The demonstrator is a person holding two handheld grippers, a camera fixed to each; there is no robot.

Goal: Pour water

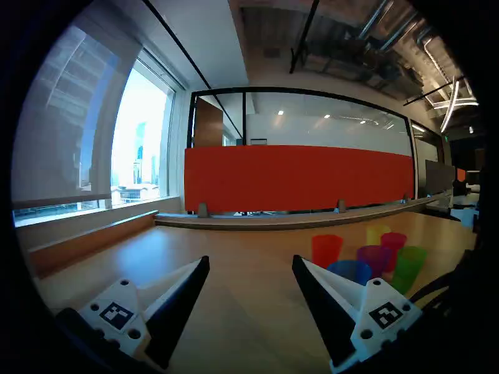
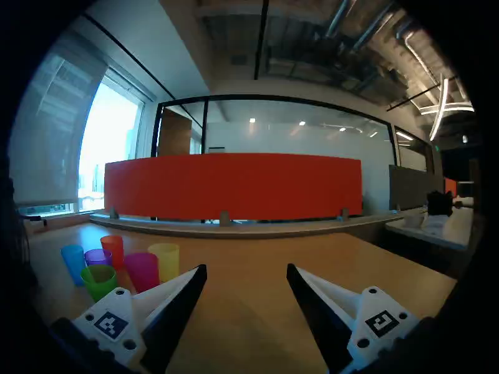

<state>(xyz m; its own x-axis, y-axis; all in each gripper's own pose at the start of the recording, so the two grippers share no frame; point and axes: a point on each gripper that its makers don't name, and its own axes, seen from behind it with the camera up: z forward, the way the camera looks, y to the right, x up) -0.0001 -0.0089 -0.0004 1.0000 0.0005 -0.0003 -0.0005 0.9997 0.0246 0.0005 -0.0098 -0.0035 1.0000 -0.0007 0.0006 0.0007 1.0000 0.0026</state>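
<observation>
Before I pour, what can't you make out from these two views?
Cup contents: both views see the cups side-on; their walls hide the insides.
Blue cup base, left gripper view: behind a finger of the left tongs.
Far desk items, right gripper view: too small and dark.

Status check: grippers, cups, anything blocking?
Left gripper open, empty. Right gripper open, empty. Six cups clustered upright on desk, untouched. Path to cups looks clear.
</observation>
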